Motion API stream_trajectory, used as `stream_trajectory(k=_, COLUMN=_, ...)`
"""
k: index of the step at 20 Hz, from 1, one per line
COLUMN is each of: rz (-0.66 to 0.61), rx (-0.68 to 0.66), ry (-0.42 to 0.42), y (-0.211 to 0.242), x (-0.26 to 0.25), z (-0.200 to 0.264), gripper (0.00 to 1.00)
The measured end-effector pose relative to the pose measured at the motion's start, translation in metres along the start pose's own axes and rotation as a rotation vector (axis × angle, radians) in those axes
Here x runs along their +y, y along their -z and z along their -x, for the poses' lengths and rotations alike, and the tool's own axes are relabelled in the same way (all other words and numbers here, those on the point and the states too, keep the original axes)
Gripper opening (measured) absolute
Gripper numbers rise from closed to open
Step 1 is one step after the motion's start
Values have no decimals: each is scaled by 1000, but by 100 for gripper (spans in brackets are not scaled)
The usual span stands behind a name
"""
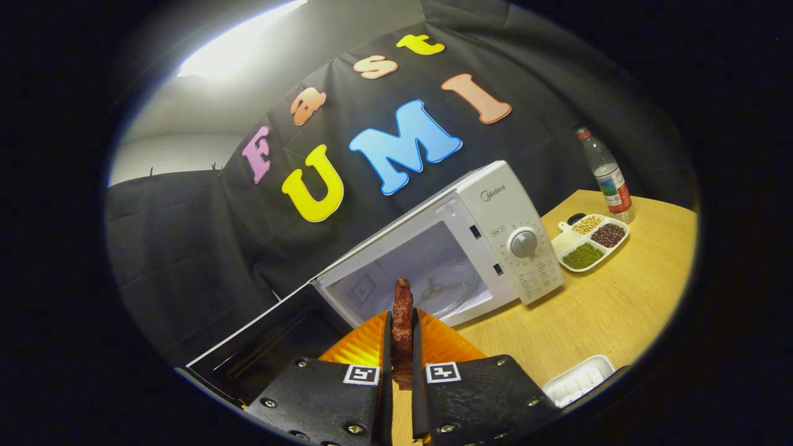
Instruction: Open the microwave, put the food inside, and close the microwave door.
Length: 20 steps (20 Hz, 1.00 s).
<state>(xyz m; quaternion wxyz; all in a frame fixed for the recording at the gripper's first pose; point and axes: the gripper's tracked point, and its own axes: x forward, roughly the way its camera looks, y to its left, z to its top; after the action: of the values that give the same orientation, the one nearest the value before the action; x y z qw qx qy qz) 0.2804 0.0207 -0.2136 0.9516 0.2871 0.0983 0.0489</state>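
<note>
A white microwave [495, 217] stands on the wooden table [619, 310] with its door [272, 337] swung open to the left. Its pale cavity shows a glass turntable [443, 291]. My gripper [401, 344] is shut on a reddish-brown piece of food [403, 306], a flat strip held upright between both fingers and sticking out past their tips. The food hangs in front of the open cavity, a short way off from it. The view is tilted.
A divided white dish [591, 241] of beans and grains sits right of the microwave, with a plastic bottle [610, 179] behind it. A white tray [579, 379] lies on the table by the right finger.
</note>
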Motion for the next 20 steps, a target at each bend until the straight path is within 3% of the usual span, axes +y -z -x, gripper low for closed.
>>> stream_trajectory(k=6, rz=34, rx=-19, ry=103, y=20, x=-5, z=-75, gripper=13)
stream_trajectory(k=12, rz=42, rx=-29, ry=130, y=31, x=5, z=-134, gripper=13)
stream_trajectory(k=20, rz=-53, rx=-92, ry=172, y=25, x=-1, z=-197, gripper=13)
